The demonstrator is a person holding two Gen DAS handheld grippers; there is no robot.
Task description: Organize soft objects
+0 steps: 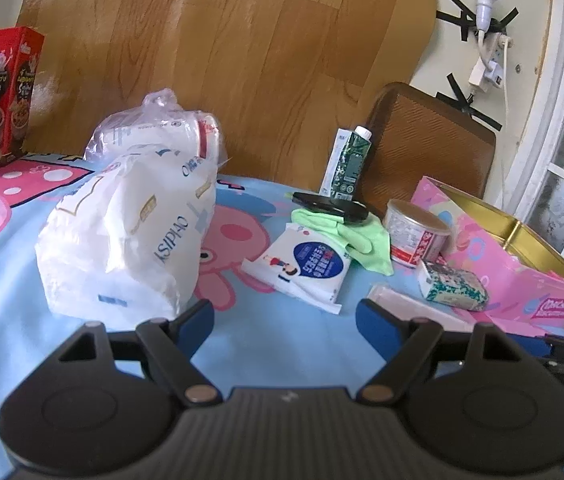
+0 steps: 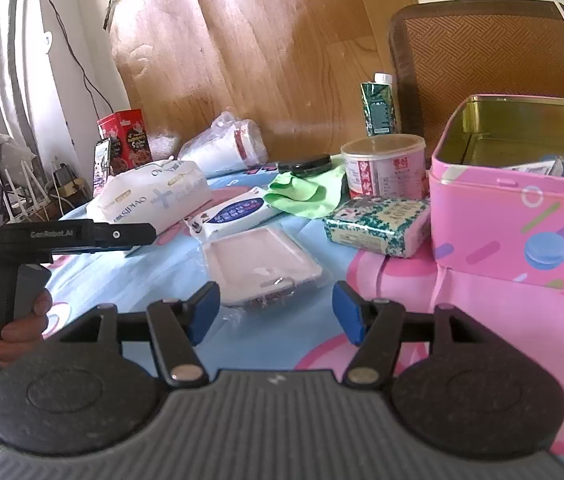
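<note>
Both of my grippers stood spread with nothing between their pads: the left gripper (image 1: 285,322) hovered before the white tissue pack (image 1: 130,236), the right gripper (image 2: 276,312) just short of a clear-wrapped pink pad (image 2: 260,266) lying flat on the cartoon-print tabletop (image 2: 462,320) beside the pink tin (image 2: 514,216).

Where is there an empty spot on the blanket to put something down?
Bare blanket lies between the big white bag and the wipes packet, just ahead of the open left gripper. It is crowded from the green cloth to the pink tin.
</note>
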